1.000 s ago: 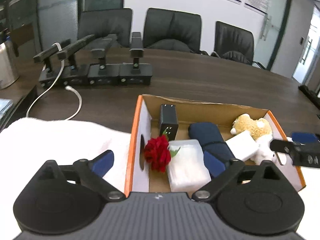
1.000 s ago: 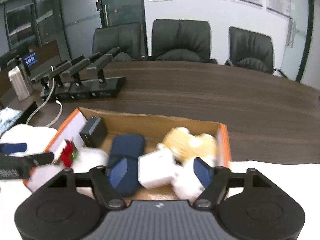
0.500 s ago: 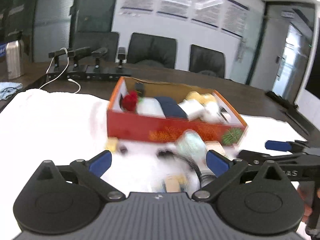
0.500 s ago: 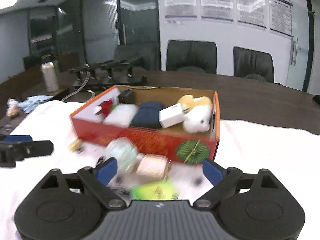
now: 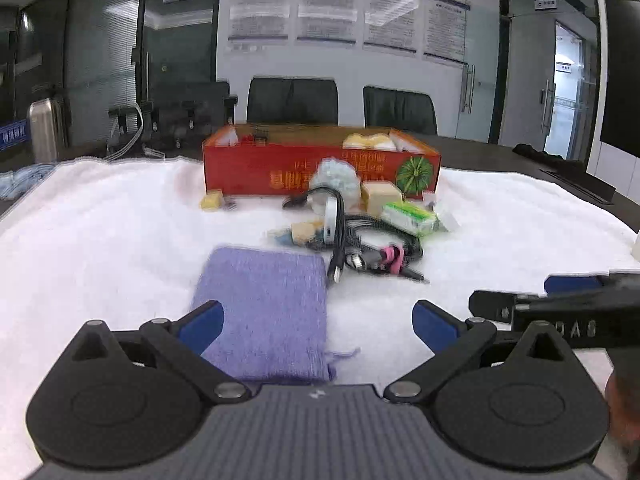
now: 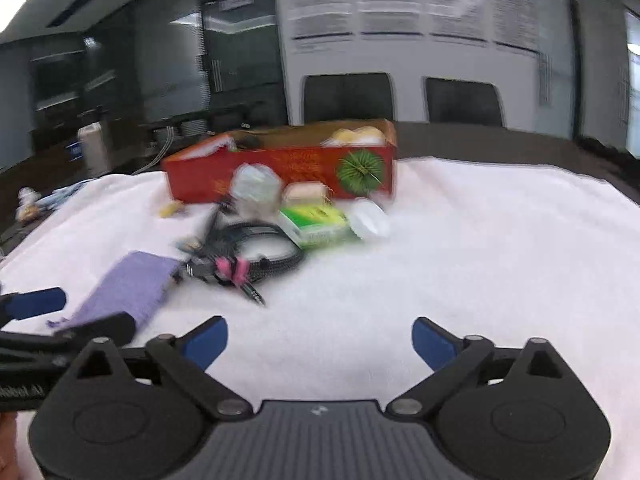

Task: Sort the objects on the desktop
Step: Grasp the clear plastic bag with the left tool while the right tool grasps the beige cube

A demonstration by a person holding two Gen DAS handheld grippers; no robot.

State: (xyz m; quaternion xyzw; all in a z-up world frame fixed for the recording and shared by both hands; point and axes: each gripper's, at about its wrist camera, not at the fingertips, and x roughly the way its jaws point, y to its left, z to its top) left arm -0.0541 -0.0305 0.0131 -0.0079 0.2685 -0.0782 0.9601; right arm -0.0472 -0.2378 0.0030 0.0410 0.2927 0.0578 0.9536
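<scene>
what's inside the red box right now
Over the near wall of the red box only the tops show: something pale yellow at the right end and a white thing at the left. The wall hides everything lower down.

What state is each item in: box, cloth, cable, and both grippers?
Box: open-topped, items inside.
Cloth: flat on the towel.
Cable: coiled, pink tie around it.
Left gripper: open, cloth below, not gripped.
Right gripper: jaws opening, nothing between.

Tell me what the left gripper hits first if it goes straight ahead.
Most likely the purple cloth: it lies flat on the white towel directly ahead of the open left gripper, well before the cables.
</scene>
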